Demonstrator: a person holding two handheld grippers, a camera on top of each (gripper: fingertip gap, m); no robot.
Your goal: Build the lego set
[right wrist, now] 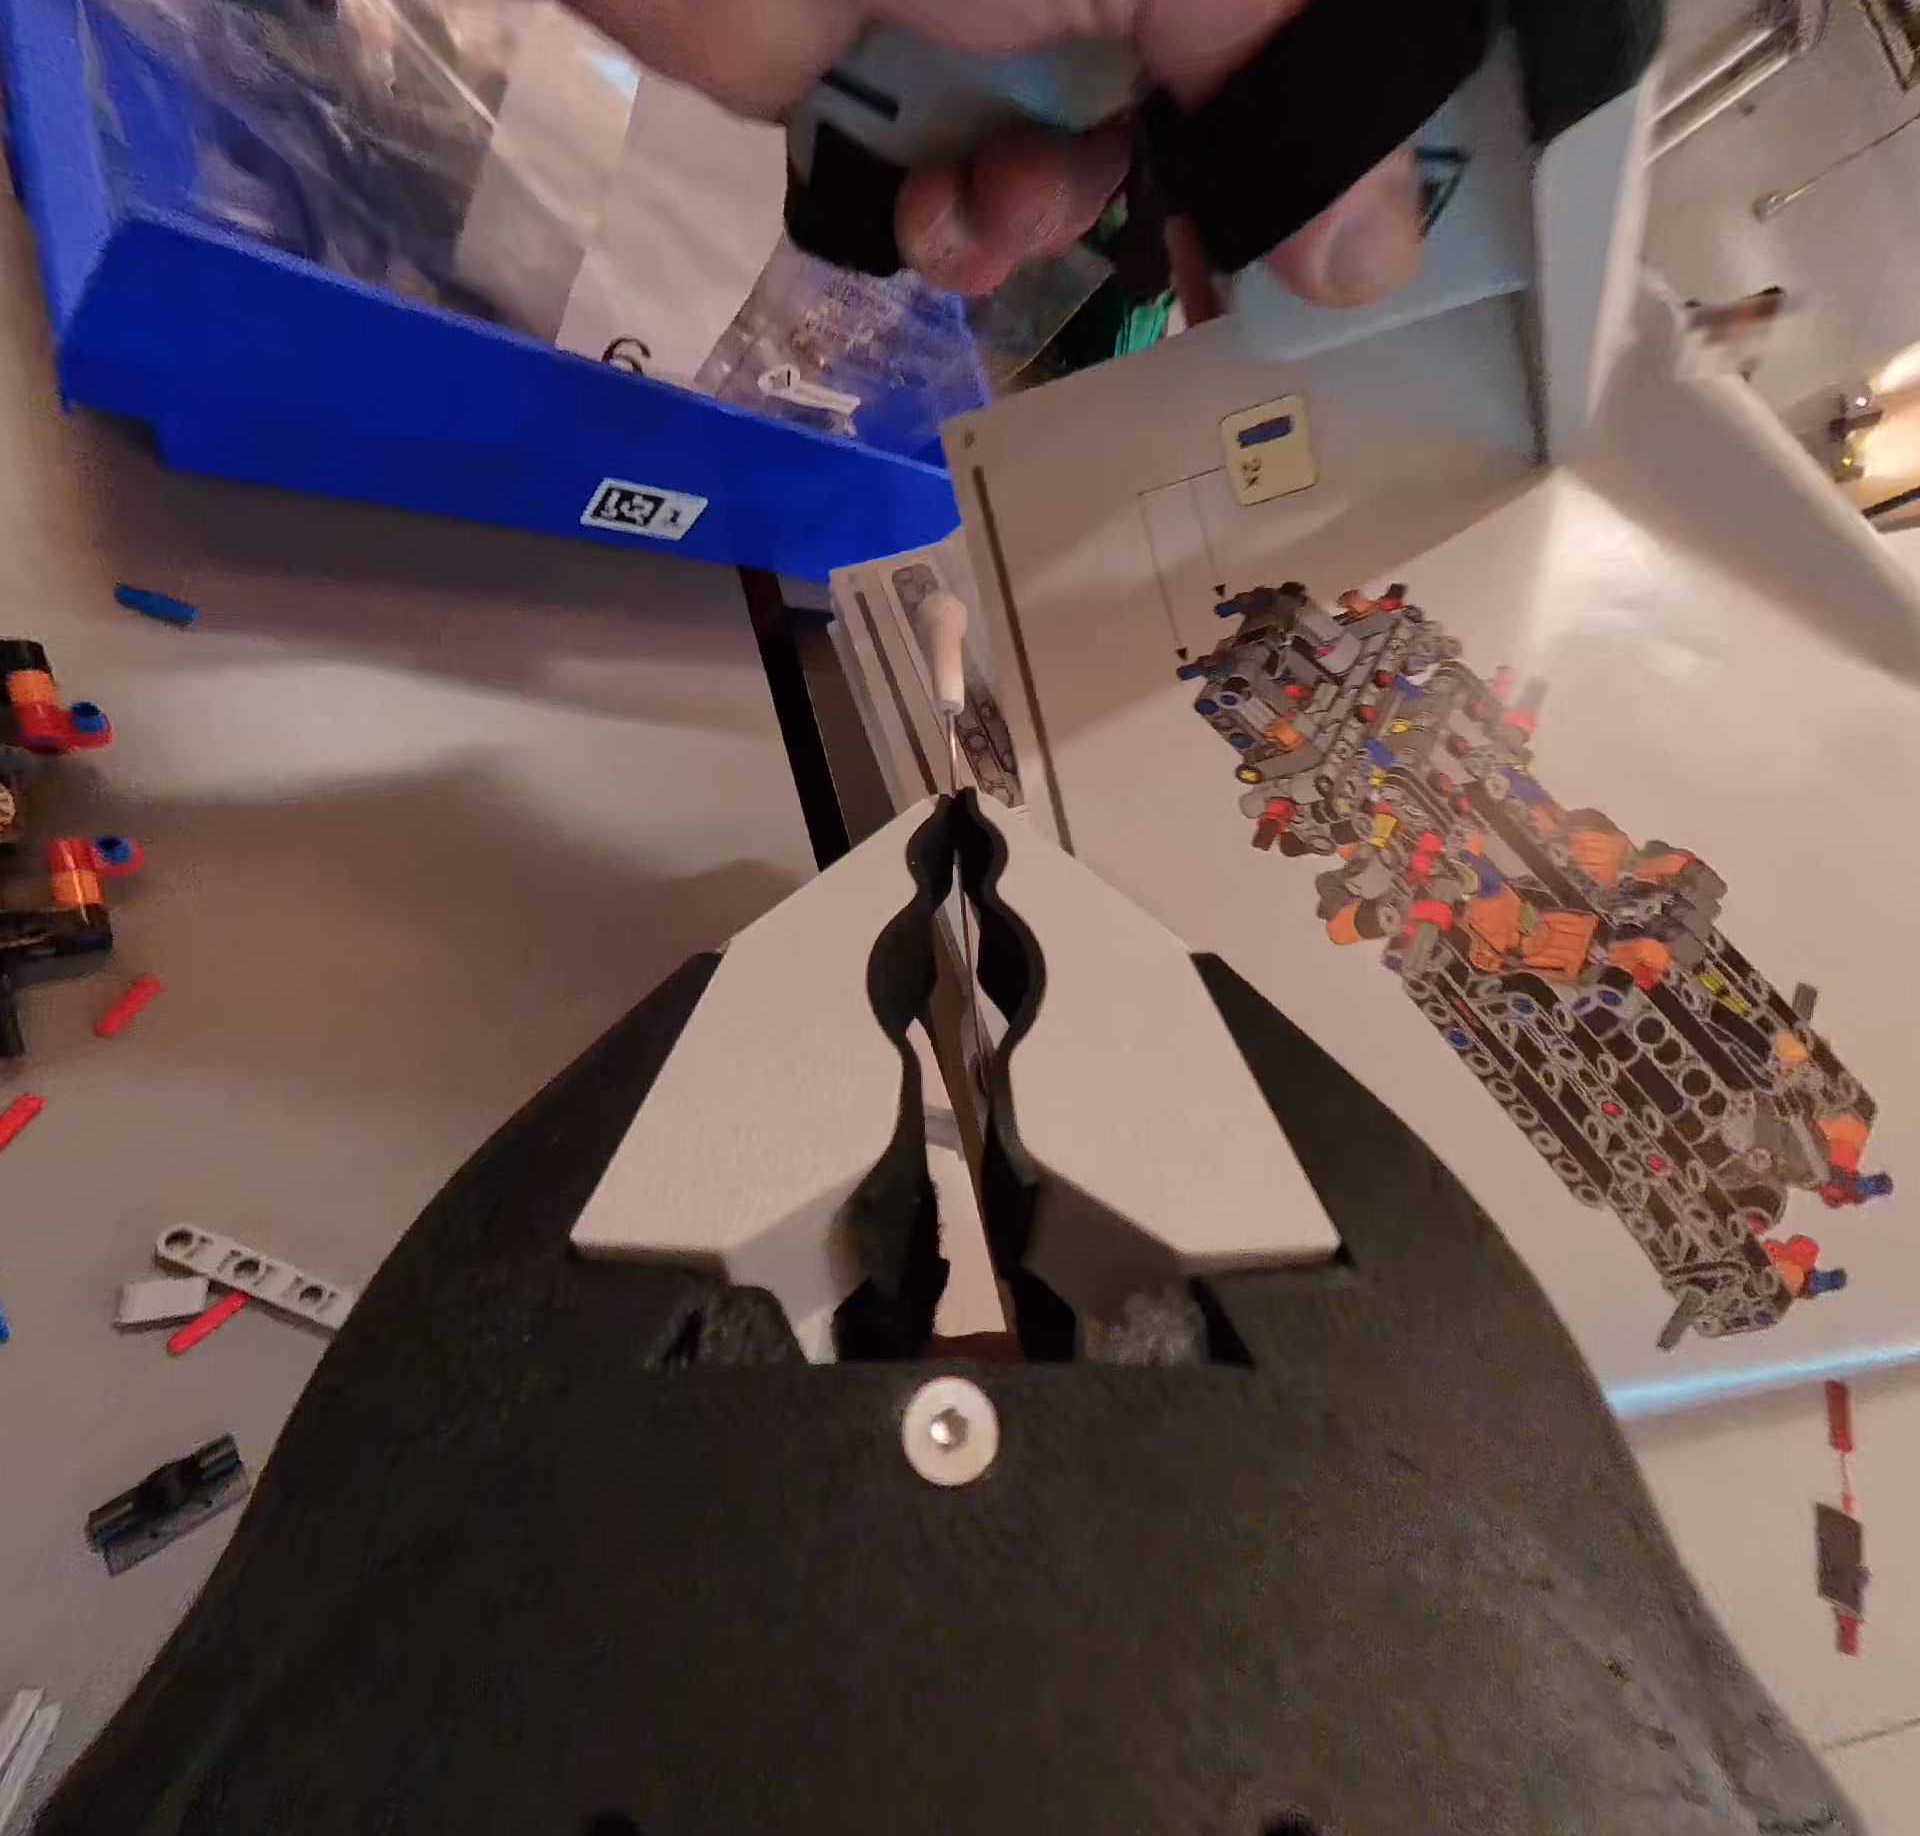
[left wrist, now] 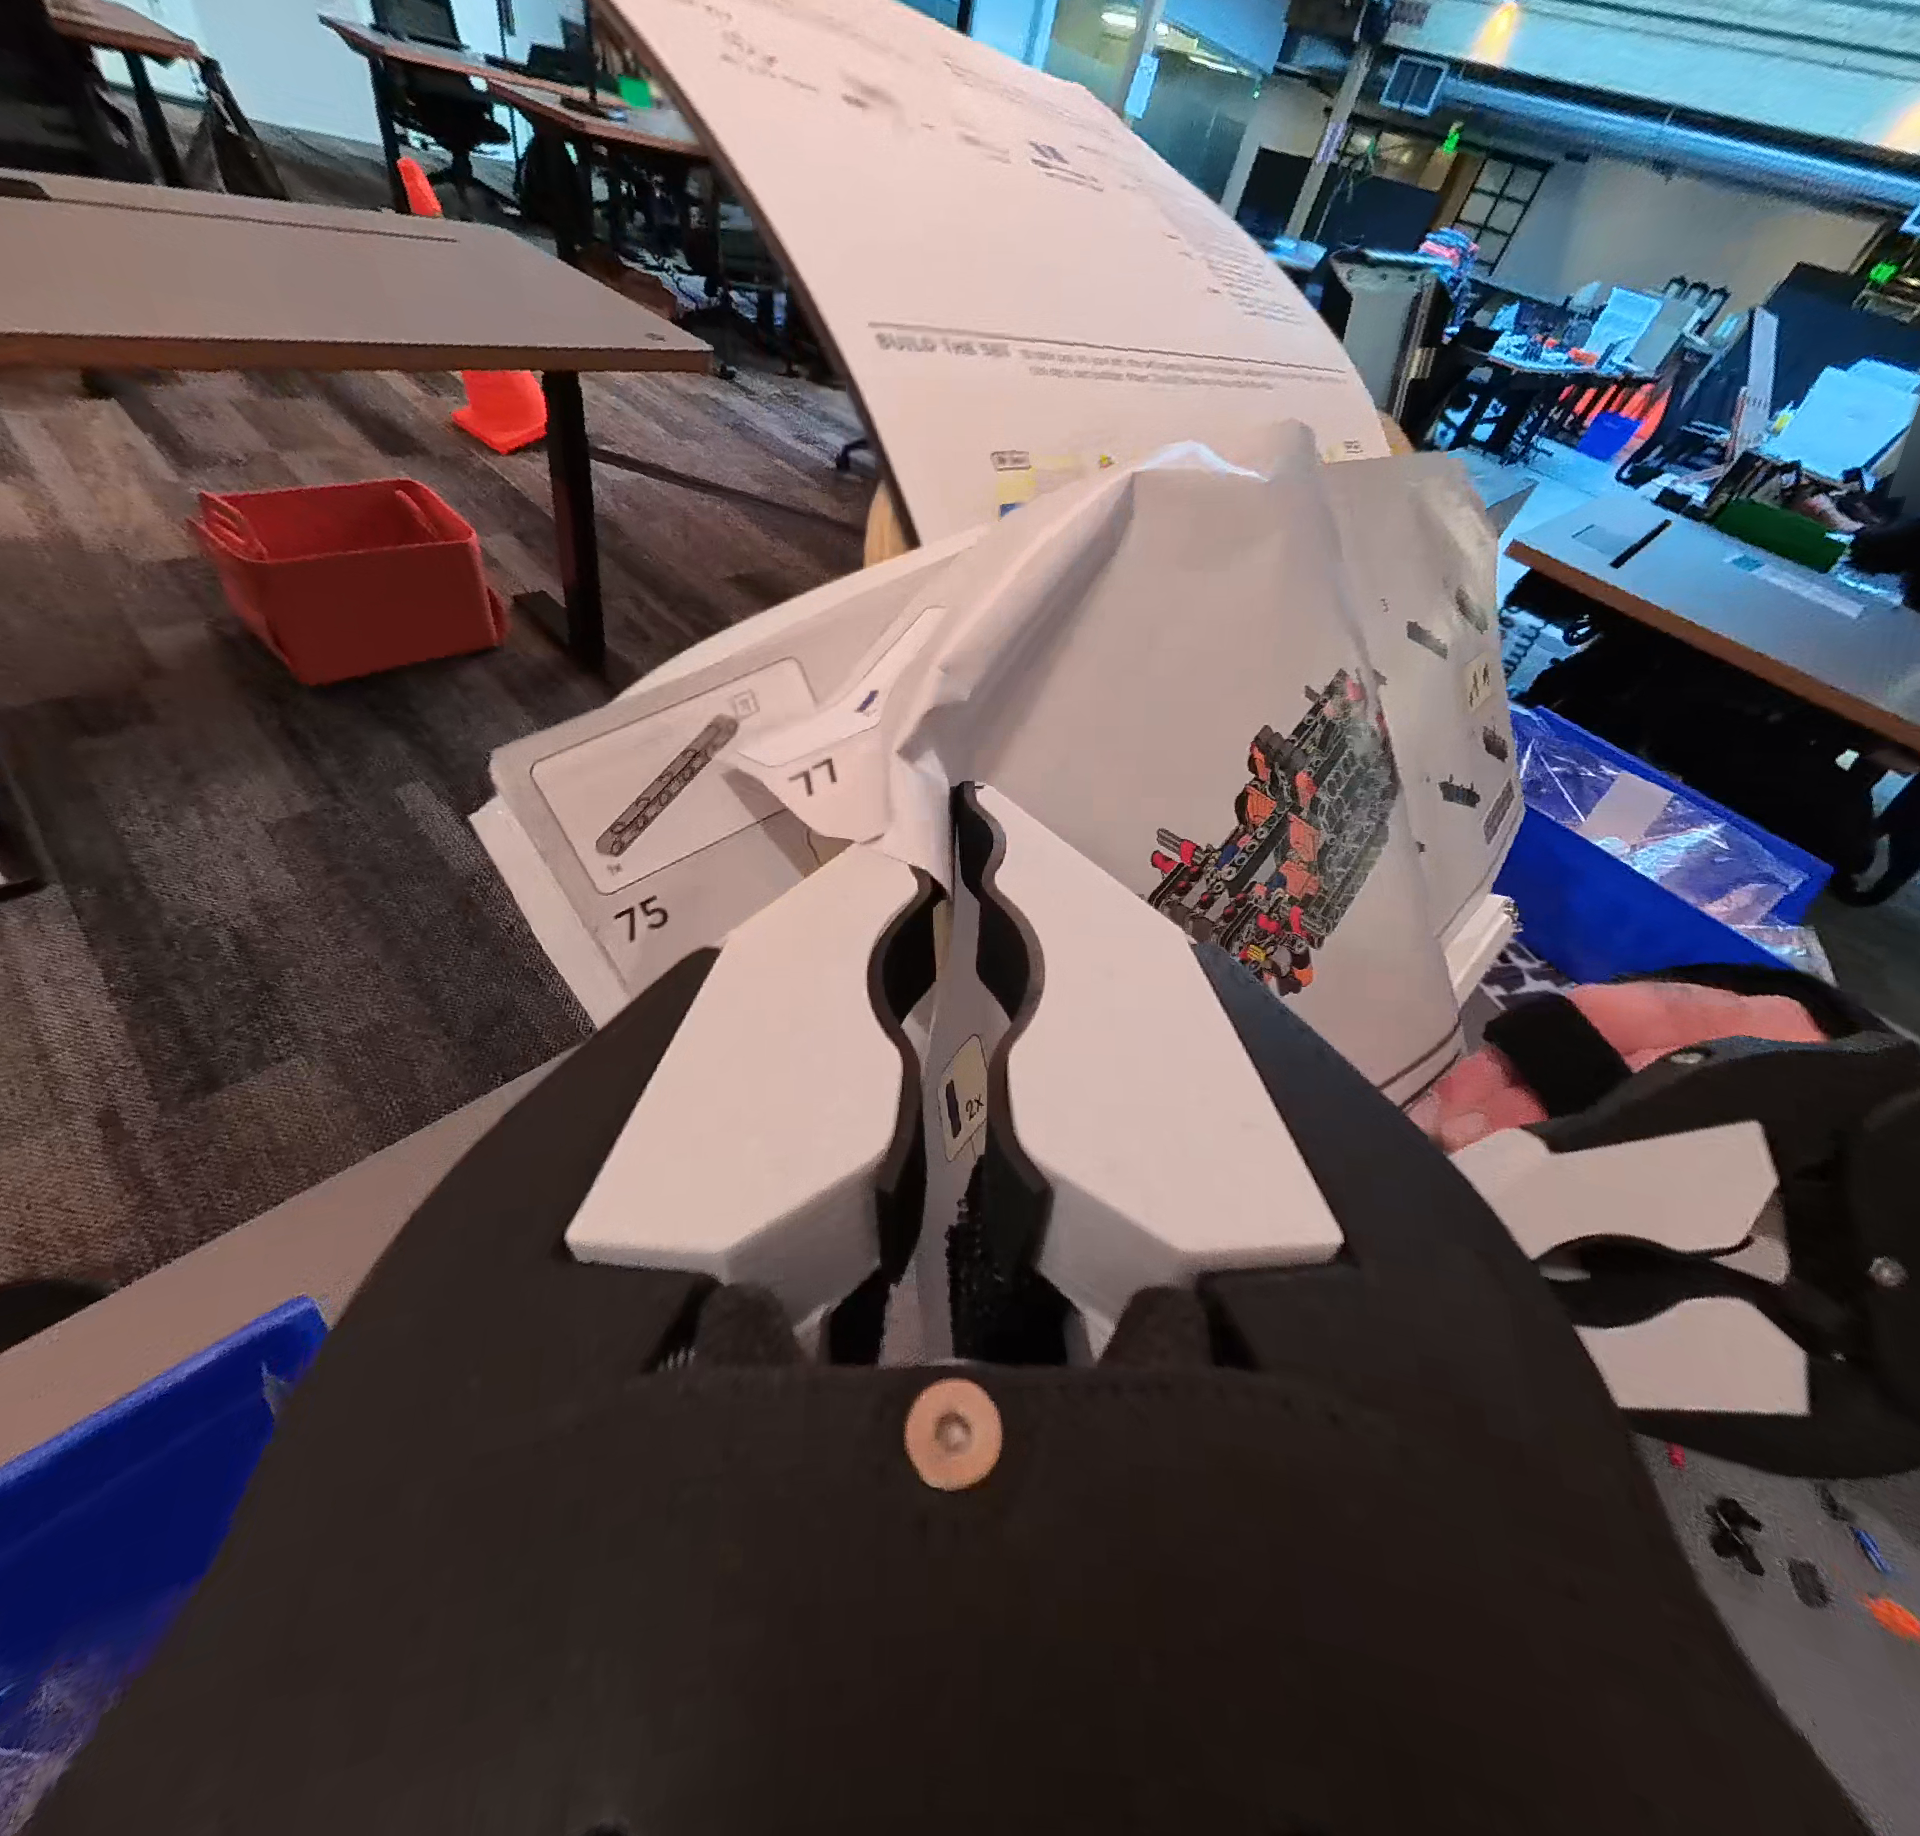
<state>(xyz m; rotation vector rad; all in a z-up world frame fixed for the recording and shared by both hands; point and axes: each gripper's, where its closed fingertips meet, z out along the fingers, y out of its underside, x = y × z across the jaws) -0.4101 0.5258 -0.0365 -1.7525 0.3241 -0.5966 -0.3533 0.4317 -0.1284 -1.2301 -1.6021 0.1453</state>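
The Lego instruction booklet (left wrist: 1195, 695) stands raised over the table, its top page crumpled. My left gripper (left wrist: 956, 810) is shut on that page, which runs between its fingers. In the right wrist view the same booklet (right wrist: 1143, 747) shows a printed picture of the model. My right gripper (right wrist: 956, 810) is shut on a thin page edge of it. The right gripper also shows in the left wrist view (left wrist: 1527, 1267), low at the right. A partly built black and orange assembly (right wrist: 52, 851) sits at the left edge. Loose parts include a grey beam (right wrist: 249, 1272).
A blue bin (right wrist: 416, 404) with plastic bags stands behind the booklet, and also shows in the left wrist view (left wrist: 1621, 851). A hand (right wrist: 935, 41) holds the left gripper overhead. A large white printed sheet (left wrist: 987, 228) curves up behind. Red bins (left wrist: 353, 581) sit on the floor. There is about 15 cm between the tips of the two grippers. About 20 cm separates my right fingertips from the grey beam (right wrist: 249, 1272).
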